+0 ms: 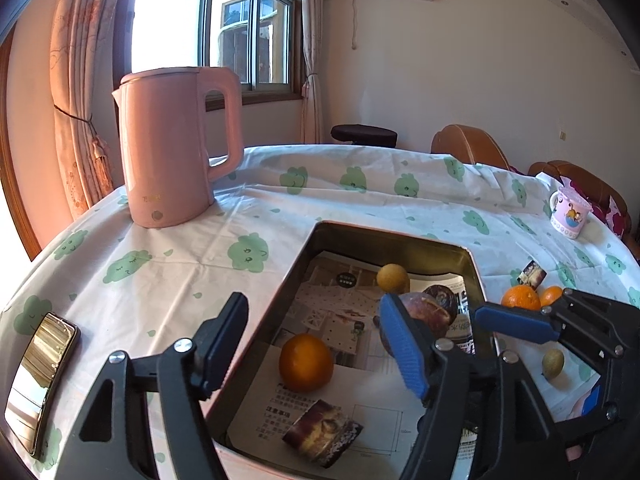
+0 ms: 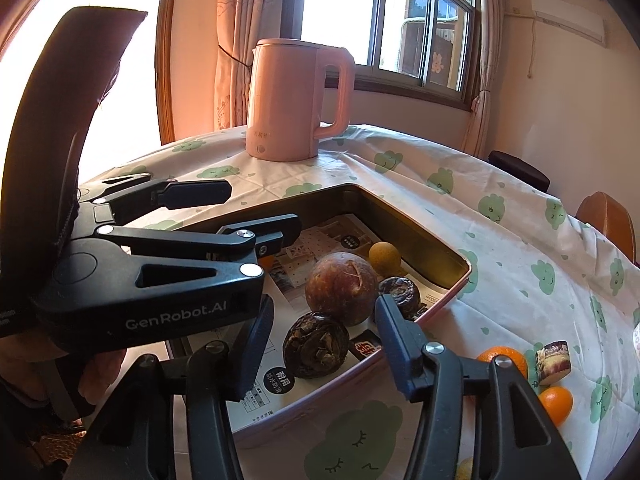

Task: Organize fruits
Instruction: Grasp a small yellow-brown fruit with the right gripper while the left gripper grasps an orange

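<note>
A: Why is everything gathering in that rectangular metal tin lined with printed paper [image 1: 404, 236], low in the middle of the left wrist view?

B: It looks like the collecting spot for the fruit. Already inside are a round orange [image 1: 306, 362], a small yellow-green round fruit [image 1: 393, 278] near the far wall, a large brownish-purple round fruit [image 2: 341, 289] and two dark wrinkled fruits [image 2: 316, 345], plus a cut brown-and-yellow wedge [image 1: 323, 433] at the near end.

A: And the tools?

B: The left gripper [image 1: 314, 346] has its jaws spread above the tin, nothing pinched; the orange lies below and between them, untouched. The right gripper [image 2: 324, 346] is also parted, its fingers on either side of one dark wrinkled fruit without pressing on it, I'd judge.

A: So both have let go?

B: That's my reading: both empty over the tin.

A: What's left?

B: At the lower right of the right wrist view, on the white cloth with green prints [image 2: 500, 184], sit two more oranges [image 2: 505, 360] and another cut wedge [image 2: 553, 362], outside the tin. A small yellowish fruit [image 1: 553, 363] lies there too. The pink kettle [image 1: 176, 144] stands well apart, out of the way.
</note>
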Motion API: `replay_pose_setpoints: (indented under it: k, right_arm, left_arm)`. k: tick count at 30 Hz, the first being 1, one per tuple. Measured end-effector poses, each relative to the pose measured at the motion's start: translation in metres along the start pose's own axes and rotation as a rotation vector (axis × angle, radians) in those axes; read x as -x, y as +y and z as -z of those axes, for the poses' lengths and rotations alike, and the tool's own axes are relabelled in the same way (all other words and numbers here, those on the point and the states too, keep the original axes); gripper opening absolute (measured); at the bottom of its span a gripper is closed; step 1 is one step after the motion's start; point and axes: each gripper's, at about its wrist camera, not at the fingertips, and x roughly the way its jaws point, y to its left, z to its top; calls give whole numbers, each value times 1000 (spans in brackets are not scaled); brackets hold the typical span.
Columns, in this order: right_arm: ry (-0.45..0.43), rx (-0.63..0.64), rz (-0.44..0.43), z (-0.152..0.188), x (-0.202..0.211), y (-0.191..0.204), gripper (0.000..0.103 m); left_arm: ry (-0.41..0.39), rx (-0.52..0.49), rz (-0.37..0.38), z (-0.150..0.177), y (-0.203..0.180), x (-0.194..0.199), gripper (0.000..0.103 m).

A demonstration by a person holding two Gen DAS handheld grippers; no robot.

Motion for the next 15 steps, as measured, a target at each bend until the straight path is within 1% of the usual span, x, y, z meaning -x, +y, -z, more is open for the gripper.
replay_pose_setpoints:
  k: [2,4,8,9,11,15]
  right_arm:
    - [-19,-3,9,1,6,-3,55]
    - [-24,2,40,1,14,-9,55]
    - [-37,-34,75,9,40,-35,56]
    - [-30,-47,88,14,46,-43,57]
    - [-4,-71,112,24,55,-59,62]
    - [60,-116,132,47,61,-79,62]
  left_arm:
    - [-10,13,-4,1,2,3,73]
    - [-19,32,-8,2,5,7,75]
    - [-37,59,-3,5,9,18,76]
    - [-40,63,-1,5,8,20,77]
    - [-49,64,3,5,5,25,80]
    - [-57,46,24,3,-9,30,80]
